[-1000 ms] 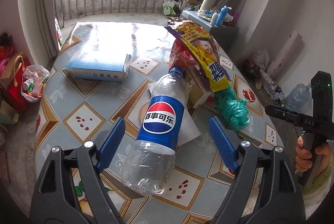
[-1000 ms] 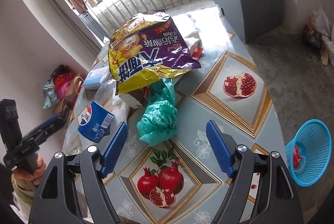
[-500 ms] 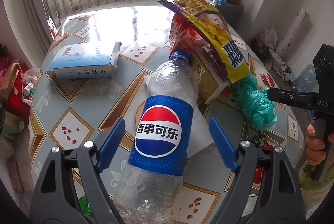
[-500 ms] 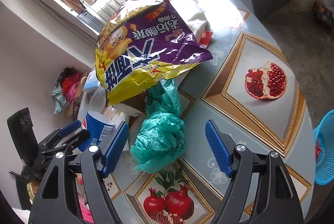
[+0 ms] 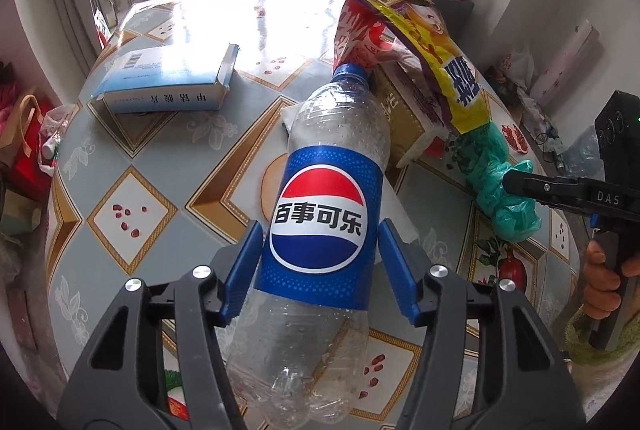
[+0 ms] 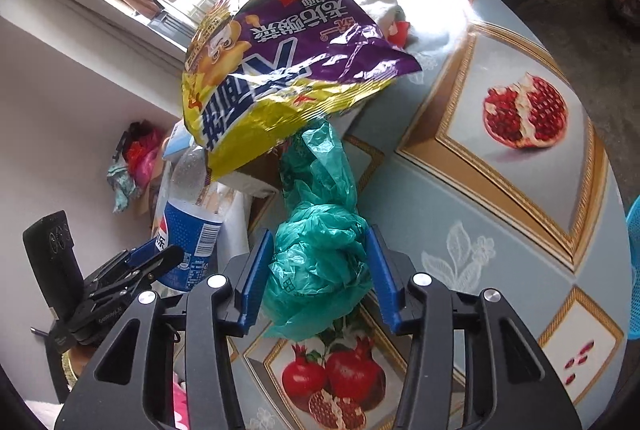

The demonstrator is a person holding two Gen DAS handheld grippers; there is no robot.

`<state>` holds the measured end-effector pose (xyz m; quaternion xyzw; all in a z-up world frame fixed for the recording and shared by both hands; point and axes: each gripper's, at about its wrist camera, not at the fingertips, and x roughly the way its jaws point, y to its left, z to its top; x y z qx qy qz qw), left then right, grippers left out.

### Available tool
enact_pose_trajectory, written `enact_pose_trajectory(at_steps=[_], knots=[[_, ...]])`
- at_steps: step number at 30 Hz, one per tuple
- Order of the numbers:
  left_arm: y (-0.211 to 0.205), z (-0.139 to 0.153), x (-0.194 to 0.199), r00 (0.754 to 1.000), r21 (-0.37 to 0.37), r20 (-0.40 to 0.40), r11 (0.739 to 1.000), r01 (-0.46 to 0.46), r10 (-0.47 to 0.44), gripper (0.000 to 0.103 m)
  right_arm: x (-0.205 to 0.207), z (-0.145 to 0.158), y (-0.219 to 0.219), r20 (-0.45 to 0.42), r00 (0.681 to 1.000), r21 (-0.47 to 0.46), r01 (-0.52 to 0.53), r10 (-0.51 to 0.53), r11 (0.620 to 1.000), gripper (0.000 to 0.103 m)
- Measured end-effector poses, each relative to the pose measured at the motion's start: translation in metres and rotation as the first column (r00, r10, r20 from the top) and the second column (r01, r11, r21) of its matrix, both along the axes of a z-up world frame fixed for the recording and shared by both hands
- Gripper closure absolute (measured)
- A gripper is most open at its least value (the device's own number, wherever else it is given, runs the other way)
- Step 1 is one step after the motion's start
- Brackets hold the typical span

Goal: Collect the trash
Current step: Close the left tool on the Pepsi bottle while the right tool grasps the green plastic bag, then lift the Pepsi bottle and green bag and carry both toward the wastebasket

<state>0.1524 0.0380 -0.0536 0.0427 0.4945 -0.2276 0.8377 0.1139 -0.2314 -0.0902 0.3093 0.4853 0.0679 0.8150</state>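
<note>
On the table (image 5: 168, 165), a cardboard box (image 5: 404, 109) sits mid-clutter, snack bag (image 6: 280, 69) draped over it. Left of the box, the left gripper (image 5: 320, 270) clamps a plastic bottle (image 5: 332, 189). Right of it, the right gripper (image 6: 316, 278) pinches a green plastic bag (image 6: 320, 246).

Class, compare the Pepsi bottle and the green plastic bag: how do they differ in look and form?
The Pepsi bottle is clear, rigid plastic with a blue label; the green plastic bag is teal, soft and crumpled. The bottle lies lengthwise between the left gripper jaws; the bag bunches between the right gripper jaws. Both rest on the table.
</note>
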Motion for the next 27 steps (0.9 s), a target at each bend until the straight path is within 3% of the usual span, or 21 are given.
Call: enact_pose_trajectory(at_steps=[13, 18, 27], knots=[[0.037, -0.002, -0.060, 0.994, -0.053, -0.097, 0.998, -0.044, 0.039, 0.047, -0.068, 0.005, -0.001, -0.052, 0.999, -0.049, 0.009, -0.011, 0.999, 0.057], [0.035, -0.001, -0.058, 0.993, -0.075, -0.108, 0.995, -0.060, 0.051, 0.041, -0.071, 0.007, 0.000, -0.064, 0.998, -0.074, 0.012, -0.017, 0.997, 0.055], [0.021, -0.008, -0.045, 0.997, -0.022, -0.076, 0.999, -0.035, 0.033, 0.038, -0.062, 0.004, 0.001, -0.081, 0.996, -0.091, 0.026, -0.033, 0.996, 0.049]])
